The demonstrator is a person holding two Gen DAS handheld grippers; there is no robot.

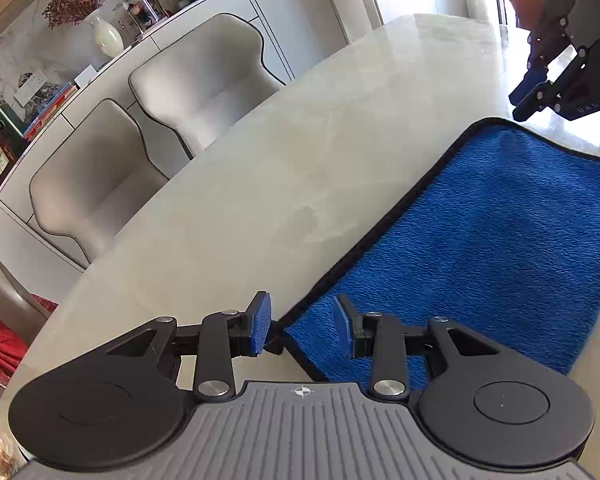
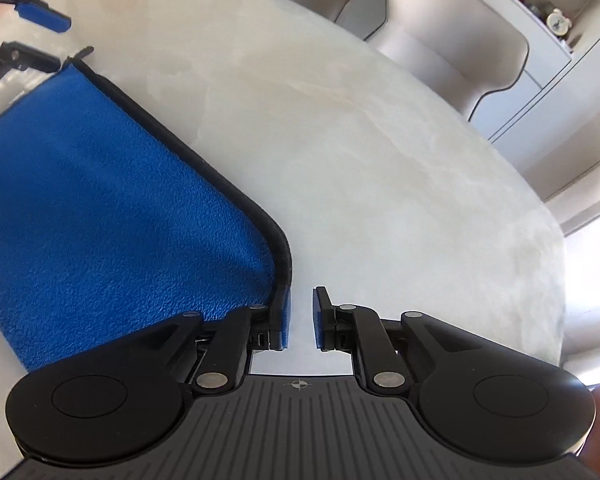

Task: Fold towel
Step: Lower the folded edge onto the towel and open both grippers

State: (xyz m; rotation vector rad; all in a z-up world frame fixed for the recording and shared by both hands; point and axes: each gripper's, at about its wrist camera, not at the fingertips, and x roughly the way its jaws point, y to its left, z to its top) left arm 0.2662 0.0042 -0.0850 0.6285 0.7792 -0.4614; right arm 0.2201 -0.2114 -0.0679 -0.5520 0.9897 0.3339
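Blue towel (image 1: 480,224) flat on marble table (image 1: 300,140), left gripper (image 1: 304,330) open around its corner, right gripper (image 2: 301,320) open beside another corner, bare table beyond the edges

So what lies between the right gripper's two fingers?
Only bare table. In the right wrist view the open right gripper has the towel corner just outside its left finger, not between them.

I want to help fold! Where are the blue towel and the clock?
towel (image 1: 480,232): left wrist view, middle of the blue cloth.
clock (image 2: 557,21): right wrist view, its round face.
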